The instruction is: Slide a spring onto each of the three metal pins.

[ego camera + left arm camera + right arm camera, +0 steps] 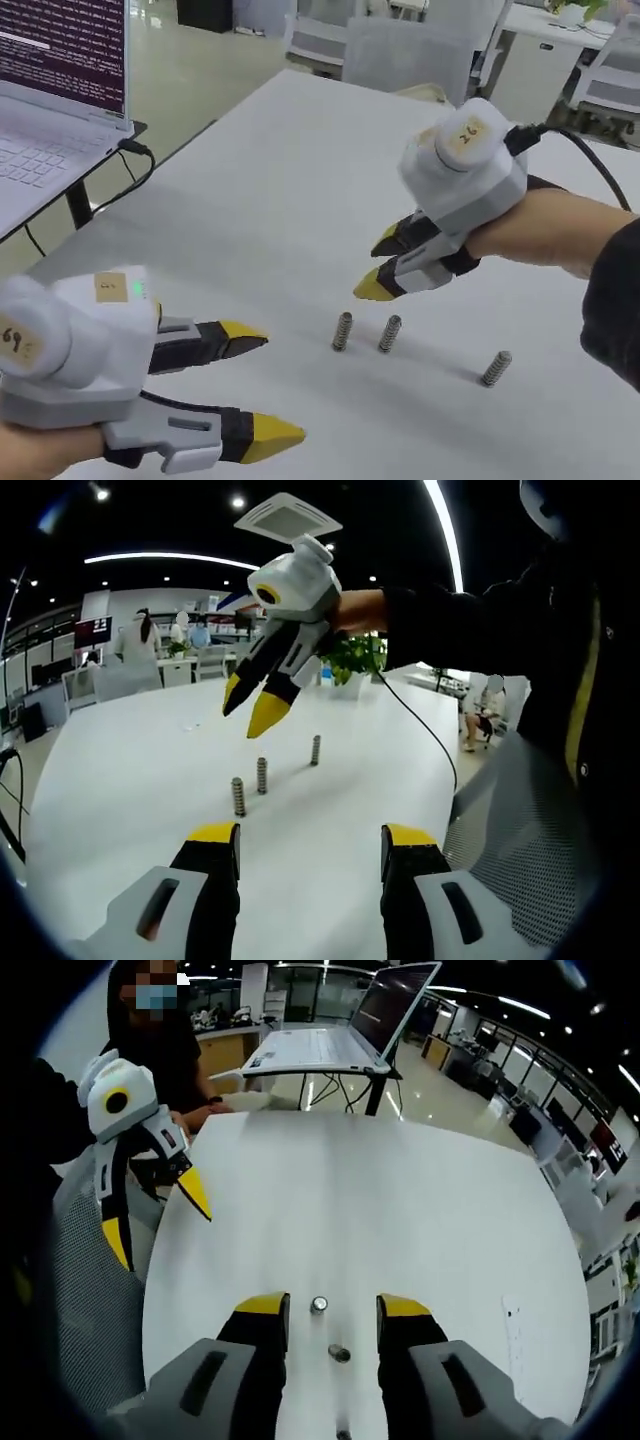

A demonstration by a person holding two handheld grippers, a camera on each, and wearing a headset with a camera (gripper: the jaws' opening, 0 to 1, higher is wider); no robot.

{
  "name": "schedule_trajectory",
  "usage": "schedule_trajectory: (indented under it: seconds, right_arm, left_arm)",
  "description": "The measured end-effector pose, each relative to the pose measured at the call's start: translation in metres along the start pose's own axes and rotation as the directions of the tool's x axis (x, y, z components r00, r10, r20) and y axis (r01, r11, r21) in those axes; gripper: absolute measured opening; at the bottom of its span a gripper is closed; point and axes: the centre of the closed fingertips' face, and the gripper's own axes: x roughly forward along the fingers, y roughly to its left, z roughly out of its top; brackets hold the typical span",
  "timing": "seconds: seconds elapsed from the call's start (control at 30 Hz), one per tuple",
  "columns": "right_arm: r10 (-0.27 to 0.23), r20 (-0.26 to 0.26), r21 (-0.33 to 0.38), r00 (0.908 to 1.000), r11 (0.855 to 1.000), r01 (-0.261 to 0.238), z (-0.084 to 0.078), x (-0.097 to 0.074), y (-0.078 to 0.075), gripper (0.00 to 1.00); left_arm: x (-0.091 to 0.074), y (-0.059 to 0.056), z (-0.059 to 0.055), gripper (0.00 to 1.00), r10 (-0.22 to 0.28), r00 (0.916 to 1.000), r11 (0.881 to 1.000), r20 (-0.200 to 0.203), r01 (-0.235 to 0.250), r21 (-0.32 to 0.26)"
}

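Note:
Three small metal springs stand upright on the white table [270, 180]: one [342, 331], a second [389, 333] close beside it, and a third [496, 368] farther right. My right gripper [372, 265] hovers open just above and behind the left pair, holding nothing. In the right gripper view its yellow tips [332, 1306] straddle one spring's round metal top [319, 1304], with another [340, 1353] nearer. My left gripper [265, 388] stands open and empty to the left of the springs. The left gripper view has its own jaws [310, 835] facing the row [261, 775].
An open laptop [50, 90] sits on a stand at the far left, with a black cable [140, 160] hanging beside the table edge. Office chairs and desks [400, 50] stand beyond the far end. A cable [590, 160] trails from the right gripper.

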Motion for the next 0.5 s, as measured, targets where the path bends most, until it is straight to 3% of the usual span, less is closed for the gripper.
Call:
schedule_trajectory:
  seconds: [0.23,0.5]
  right_arm:
    - [-0.056,0.082,0.047,0.9950,0.998,0.052,0.001,-0.028,-0.004,0.35]
    - [-0.140,0.201,0.101,0.9695,0.987,0.122,0.005,-0.068,-0.007,0.38]
  left_arm:
    - [0.002,0.002,0.012,0.52,0.007,0.9999,1.000,0.014,-0.007,0.011]
    - [0.009,-0.002,0.031,0.52,0.002,0.9990,1.000,0.044,-0.003,0.029]
